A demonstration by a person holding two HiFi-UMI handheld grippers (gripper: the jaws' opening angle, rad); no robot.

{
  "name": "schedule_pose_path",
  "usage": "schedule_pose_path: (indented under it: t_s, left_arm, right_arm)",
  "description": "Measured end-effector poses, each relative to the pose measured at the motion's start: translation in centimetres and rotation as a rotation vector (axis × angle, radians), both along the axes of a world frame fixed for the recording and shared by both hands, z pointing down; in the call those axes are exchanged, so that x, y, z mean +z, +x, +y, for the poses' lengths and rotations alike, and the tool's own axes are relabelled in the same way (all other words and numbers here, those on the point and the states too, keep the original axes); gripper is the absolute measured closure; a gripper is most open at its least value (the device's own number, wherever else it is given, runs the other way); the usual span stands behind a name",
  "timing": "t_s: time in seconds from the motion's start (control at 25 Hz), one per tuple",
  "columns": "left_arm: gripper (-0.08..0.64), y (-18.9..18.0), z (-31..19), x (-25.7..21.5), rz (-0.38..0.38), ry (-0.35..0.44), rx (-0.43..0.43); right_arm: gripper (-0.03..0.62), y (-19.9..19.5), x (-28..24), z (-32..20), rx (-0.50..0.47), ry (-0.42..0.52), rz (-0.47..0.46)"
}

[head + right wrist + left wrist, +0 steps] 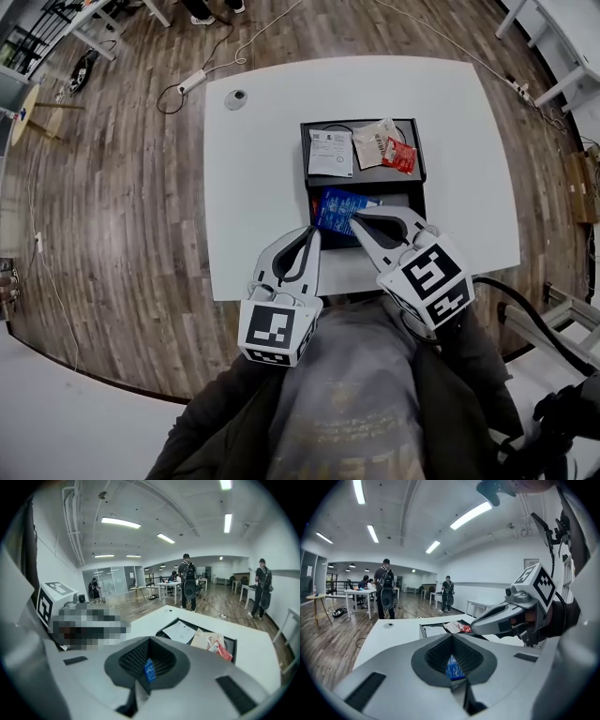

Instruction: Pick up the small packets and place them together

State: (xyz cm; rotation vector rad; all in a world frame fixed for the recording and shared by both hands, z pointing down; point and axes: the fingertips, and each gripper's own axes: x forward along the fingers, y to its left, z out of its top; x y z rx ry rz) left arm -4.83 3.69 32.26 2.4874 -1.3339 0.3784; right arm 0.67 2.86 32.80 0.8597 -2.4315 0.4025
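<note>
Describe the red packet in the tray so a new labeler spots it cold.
On the white table sits a black tray; look in its far compartment. At that compartment's right end, against a beige packet, lies the red packet. It is the only red item there, its neighbours being the beige packet and a white sheet.

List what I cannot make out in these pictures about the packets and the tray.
- Print on the blue packet: too small in the head view; the jaws cover most of it in the right gripper view.
- Near part of the black tray: behind the right gripper, head view.
- Red packet label: too small everywhere.
</note>
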Motion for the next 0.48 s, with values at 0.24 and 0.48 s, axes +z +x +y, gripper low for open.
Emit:
schedule_pose_path:
  t_s: [0.24, 0.48]
  left_arm:
    - [0.558, 0.6, -0.6, -0.3, -0.003, 0.006, -0.004]
    - [0.558, 0.3, -1.2, 0.7, -0.001, -0.028, -0.030]
  right_arm:
    - [0.589, 0.9, -0.5, -0.9, -0.005, -0.001, 0.004]
    - [0.589, 1.6, 2.6, -1.6, -0.021, -0.070, 0.047]
